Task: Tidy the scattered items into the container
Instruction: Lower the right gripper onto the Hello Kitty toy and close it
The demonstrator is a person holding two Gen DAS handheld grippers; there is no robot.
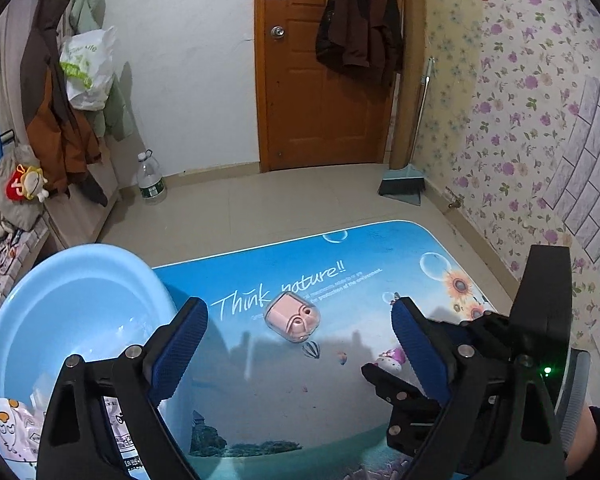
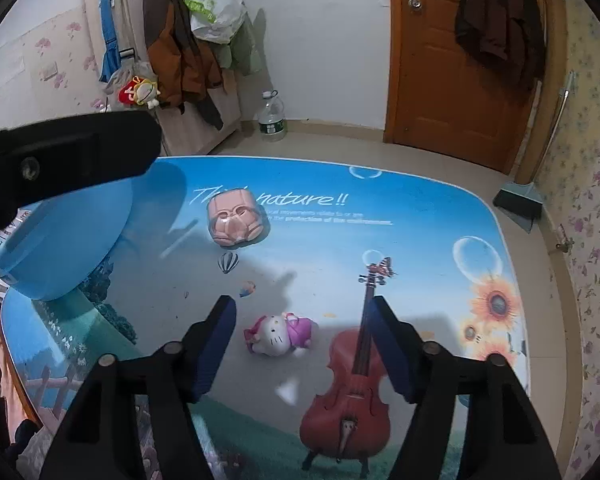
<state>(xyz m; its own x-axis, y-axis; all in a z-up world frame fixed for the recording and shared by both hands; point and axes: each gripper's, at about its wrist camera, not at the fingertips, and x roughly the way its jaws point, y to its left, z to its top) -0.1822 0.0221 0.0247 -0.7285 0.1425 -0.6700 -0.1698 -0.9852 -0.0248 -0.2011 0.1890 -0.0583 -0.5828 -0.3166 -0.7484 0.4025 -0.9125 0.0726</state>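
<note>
The right tongs point(image 2: 304, 340) stand open around a small cat figurine point(image 2: 278, 334) lying on the printed bench point(image 2: 420, 240), pads not touching it. The left tongs point(image 1: 300, 344) gape empty; a pink earbud case point(image 1: 290, 318) lies just ahead, the blue basin point(image 1: 72, 304) at their left.

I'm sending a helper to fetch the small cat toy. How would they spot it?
Look on the blue picture table, beside the printed violin. The cat toy lies between the right gripper's open fingers: white-faced, in purple, unlike the boxy pink case farther off.
</note>
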